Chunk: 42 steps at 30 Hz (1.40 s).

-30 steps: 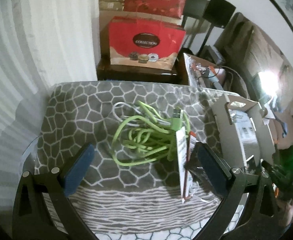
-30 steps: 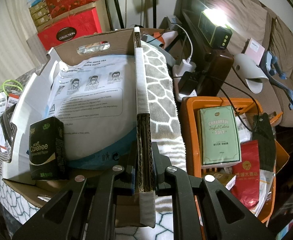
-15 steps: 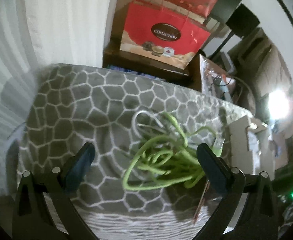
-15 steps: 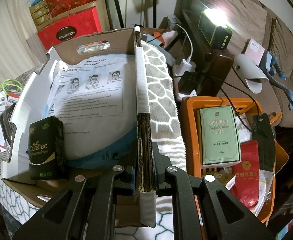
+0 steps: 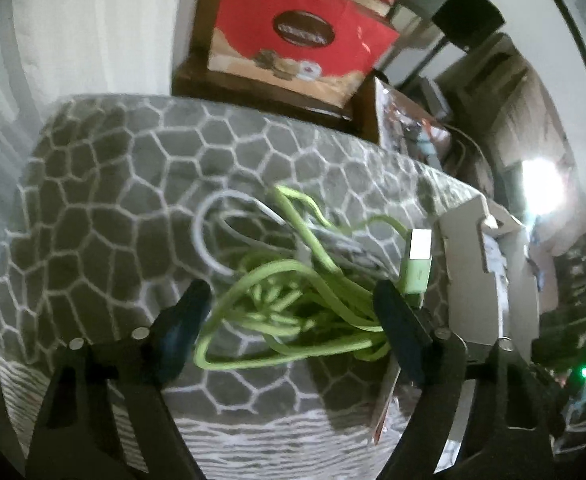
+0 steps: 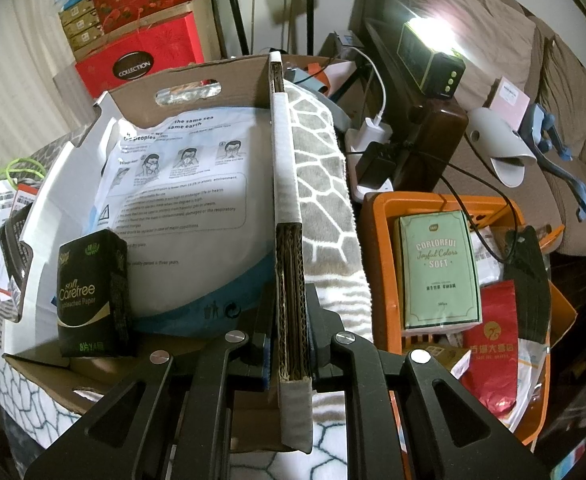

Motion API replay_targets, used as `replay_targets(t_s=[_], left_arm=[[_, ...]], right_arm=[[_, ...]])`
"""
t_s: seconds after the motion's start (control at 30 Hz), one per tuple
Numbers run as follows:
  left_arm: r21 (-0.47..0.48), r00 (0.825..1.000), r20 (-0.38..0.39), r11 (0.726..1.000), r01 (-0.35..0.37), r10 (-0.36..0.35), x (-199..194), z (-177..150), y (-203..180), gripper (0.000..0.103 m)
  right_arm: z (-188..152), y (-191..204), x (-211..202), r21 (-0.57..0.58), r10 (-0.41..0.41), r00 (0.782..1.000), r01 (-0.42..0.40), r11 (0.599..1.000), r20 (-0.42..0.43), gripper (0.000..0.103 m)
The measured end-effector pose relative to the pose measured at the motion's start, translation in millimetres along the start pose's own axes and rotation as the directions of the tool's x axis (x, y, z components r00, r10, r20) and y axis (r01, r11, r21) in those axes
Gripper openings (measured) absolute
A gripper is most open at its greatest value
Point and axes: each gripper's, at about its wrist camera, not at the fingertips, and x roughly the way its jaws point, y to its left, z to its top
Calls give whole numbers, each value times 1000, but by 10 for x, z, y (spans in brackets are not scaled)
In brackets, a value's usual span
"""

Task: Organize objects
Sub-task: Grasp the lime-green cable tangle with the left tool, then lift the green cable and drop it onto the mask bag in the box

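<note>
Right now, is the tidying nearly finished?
Not yet. A black tissue pack and a mask bag already sit in the cardboard box, whose wall the right gripper pinches. The left gripper jaws are closing around the green cable. Packets beside the box remain.

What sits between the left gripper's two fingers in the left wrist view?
The bundle of green cable on the grey patterned blanket lies between the closing jaws of the left gripper; the pads seemingly aren't pressing it yet.
</note>
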Motion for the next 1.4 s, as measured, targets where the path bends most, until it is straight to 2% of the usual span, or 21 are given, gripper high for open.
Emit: replay_targets(t_s=[0.13, 0.27, 0.33, 0.4, 0.47, 0.5, 0.53, 0.67, 0.9, 1.13, 1.4], left_arm=[[57, 999, -33, 998, -8, 10, 103, -100, -148, 82], [38, 998, -54, 999, -13, 15, 230, -118, -179, 78], [36, 998, -66, 999, -11, 13, 293, -128, -199, 59], [50, 997, -50, 997, -52, 54, 313, -134, -223, 48], [37, 998, -45, 999, -37, 38, 305, -133, -221, 37], [20, 998, -49, 999, -29, 30, 300, -131, -193, 19], [1, 998, -51, 1000, -26, 26, 300, -121, -163, 15], [-16, 1000, -25, 1000, 4, -5, 184, -117, -102, 10], [28, 994, 94, 998, 61, -63, -475, -50, -217, 9], [88, 967, 200, 986, 142, -157, -1168, 102, -449, 9], [139, 940, 250, 969, 205, -234, -1619, 243, -756, 9]], right_arm=[[0, 3, 1, 0, -1, 1000, 1, 1000, 0, 13], [-4, -4, -3, 1, 0, 1000, 0, 1000, 0, 13], [-5, -2, -3, 0, 0, 1000, 0, 1000, -1, 13], [-13, 2, 0, 0, 0, 1000, 0, 1000, -3, 13], [-25, 14, 1, -3, -3, 1000, 3, 1000, -2, 13], [-33, 18, -1, -2, -4, 1000, 4, 1000, -2, 13], [-33, 15, 3, -3, -3, 1000, 3, 1000, -2, 14], [-31, 17, 4, -3, -2, 1000, 2, 1000, -3, 13], [-38, 25, 3, -3, -3, 1000, 3, 1000, -2, 13], [-31, 16, 5, -4, -4, 1000, 4, 1000, -3, 13], [-30, 16, 5, -5, -4, 1000, 4, 1000, -3, 13]])
